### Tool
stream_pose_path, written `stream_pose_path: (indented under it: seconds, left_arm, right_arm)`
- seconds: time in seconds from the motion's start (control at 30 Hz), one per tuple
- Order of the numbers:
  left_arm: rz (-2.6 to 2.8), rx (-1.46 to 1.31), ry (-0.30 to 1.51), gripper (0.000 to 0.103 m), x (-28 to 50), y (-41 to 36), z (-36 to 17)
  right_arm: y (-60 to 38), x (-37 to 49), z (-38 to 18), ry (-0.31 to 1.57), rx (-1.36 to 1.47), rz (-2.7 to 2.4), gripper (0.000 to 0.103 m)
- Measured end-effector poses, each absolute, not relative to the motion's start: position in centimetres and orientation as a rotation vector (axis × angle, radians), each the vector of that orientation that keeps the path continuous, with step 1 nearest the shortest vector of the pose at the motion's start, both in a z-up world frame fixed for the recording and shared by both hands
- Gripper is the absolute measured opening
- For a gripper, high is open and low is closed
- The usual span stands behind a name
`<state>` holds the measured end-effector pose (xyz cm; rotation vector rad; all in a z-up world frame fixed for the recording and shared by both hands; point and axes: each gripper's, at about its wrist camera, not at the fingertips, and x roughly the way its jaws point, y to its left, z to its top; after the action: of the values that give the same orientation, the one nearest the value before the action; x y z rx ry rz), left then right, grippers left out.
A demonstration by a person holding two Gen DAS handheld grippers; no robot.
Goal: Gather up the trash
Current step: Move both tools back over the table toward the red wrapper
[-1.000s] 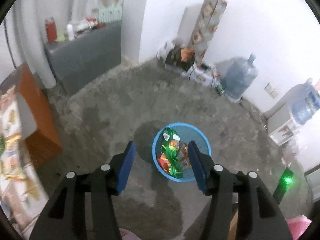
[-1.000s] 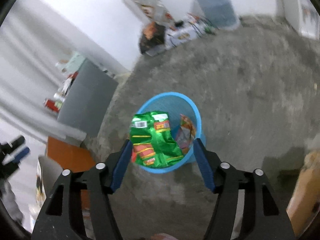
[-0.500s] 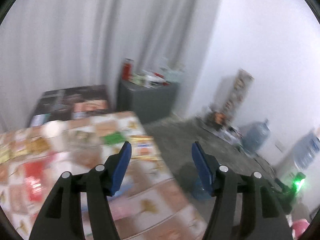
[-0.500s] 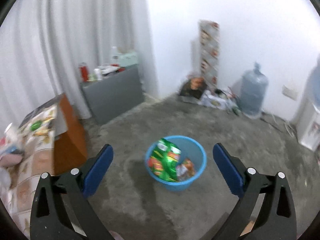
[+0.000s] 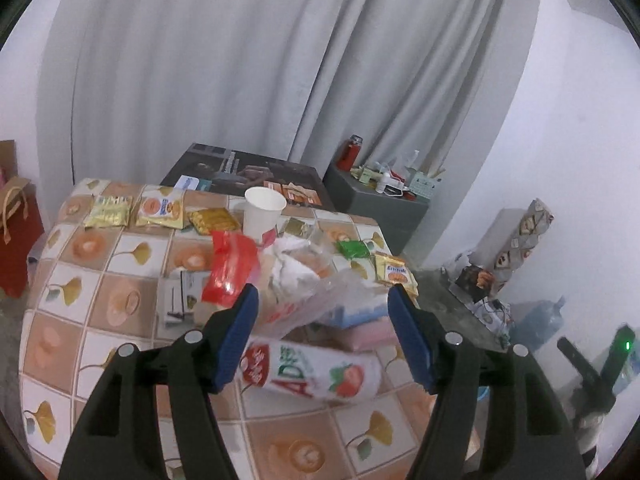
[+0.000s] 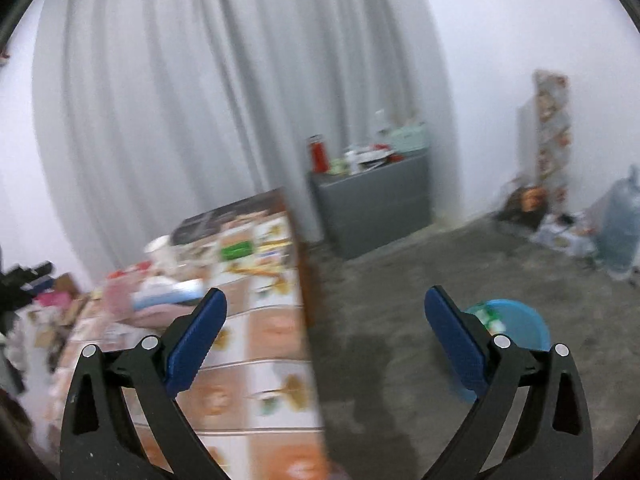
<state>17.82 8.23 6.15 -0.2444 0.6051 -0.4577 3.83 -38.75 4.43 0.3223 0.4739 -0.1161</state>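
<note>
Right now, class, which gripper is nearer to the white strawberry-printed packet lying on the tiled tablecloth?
Left. The left gripper hovers directly over the strawberry-printed packet, open. The right gripper hangs at the table's edge, partly over the floor.

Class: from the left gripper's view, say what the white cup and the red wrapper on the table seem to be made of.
White cup: probably paper, matte, with a thin rolled rim. Red wrapper: likely thin plastic film, glossy, creased and partly see-through.

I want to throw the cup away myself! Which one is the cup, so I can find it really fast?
Look at the table with the orange-and-white tiled cloth, covered in snack wrappers. Near its far edge, just right of a gold wrapper, stands the white paper cup. It is the only upright thing there, plain white and open on top, while everything around it lies flat or crumpled.
</note>
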Motion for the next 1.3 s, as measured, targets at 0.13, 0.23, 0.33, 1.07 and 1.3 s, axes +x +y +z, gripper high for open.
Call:
stream_pose_path:
  seconds: [0.13,0.23,0.33,1.07,1.3]
  left_arm:
    - [-0.481,-0.212,0.609,0.065,16.9,8.1,4.6]
    - [-0.494,-0.189,0.613,0.065,16.8,8.2,3.5]
    - [-0.490,-0.156,0.614,0.065,17.1,8.0,2.7]
    - [-0.373,-0.133,0.916,0.054,35.6,8.9,-2.7]
    - [-0.385,-0.162,0.911,0.030,35.3,9.9,-2.9]
  right_arm:
    - [-36.4,5.6,4.1,0.511,0.350,-0.037,0.090]
    - [-35.0,6.5,3.9,0.537,0.367,0.006,0.088]
    - [-33.9,7.4,3.7,0.565,0.372,0.035,0.086]
    - [-32.3,14.3,1.0,0.733,0.506,0.132,0.078]
    - [-34.9,18.4,0.8,0.745,0.630,0.163,0.071]
